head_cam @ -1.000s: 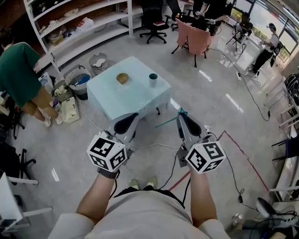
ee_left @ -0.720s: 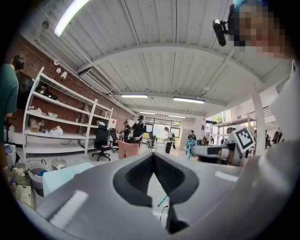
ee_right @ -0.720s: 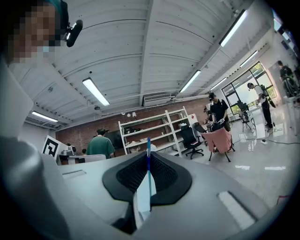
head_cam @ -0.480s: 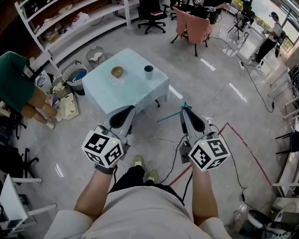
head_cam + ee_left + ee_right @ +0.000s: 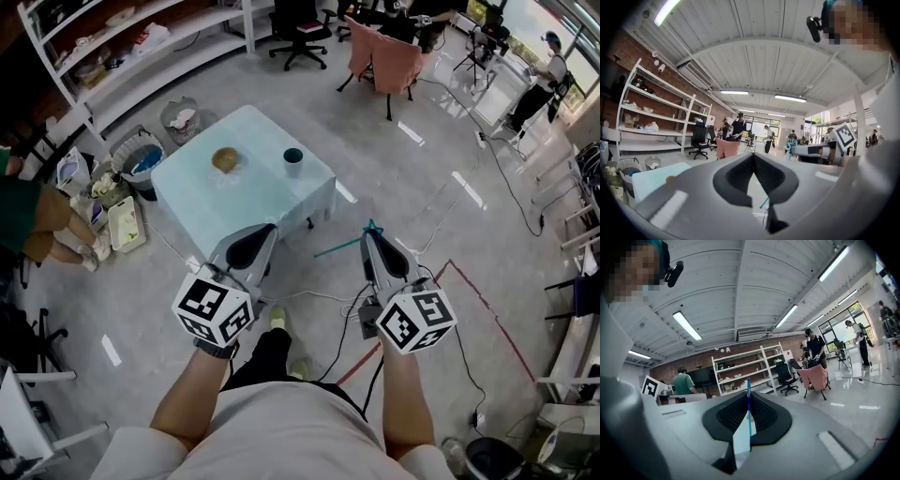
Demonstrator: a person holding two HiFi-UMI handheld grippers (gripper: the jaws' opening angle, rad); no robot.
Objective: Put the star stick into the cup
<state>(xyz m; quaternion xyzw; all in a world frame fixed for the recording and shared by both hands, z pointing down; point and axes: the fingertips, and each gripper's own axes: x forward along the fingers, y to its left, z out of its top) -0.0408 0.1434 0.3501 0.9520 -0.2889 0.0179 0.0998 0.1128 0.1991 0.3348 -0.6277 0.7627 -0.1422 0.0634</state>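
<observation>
- Left gripper (image 5: 265, 233): held low in front of the person. Its jaws are pressed together on nothing, as the left gripper view confirms.
- Right gripper (image 5: 369, 238): jaws pinched on the star stick (image 5: 339, 247). In the right gripper view the stick reads as a thin blue line clamped between the pads. In the head view the star end sits at the jaw tips and the shaft juts sideways toward the left gripper.
- Handling, as a judgement: the stick looks thin, light and stiff — it needs little clamping force, but a slim shaft can pivot between flat pads. A hold near the star leaves the long plain end free to enter the cup first.
- Table (image 5: 234, 204): covered in pale blue cloth, well ahead of both grippers.
- Cup (image 5: 293, 160): upright near the table's far right edge, well apart from the stick. It is probably light — a sideways knock from the shaft could tip it.
- Brown bowl (image 5: 224, 158): left of the cup, apart from it.
</observation>
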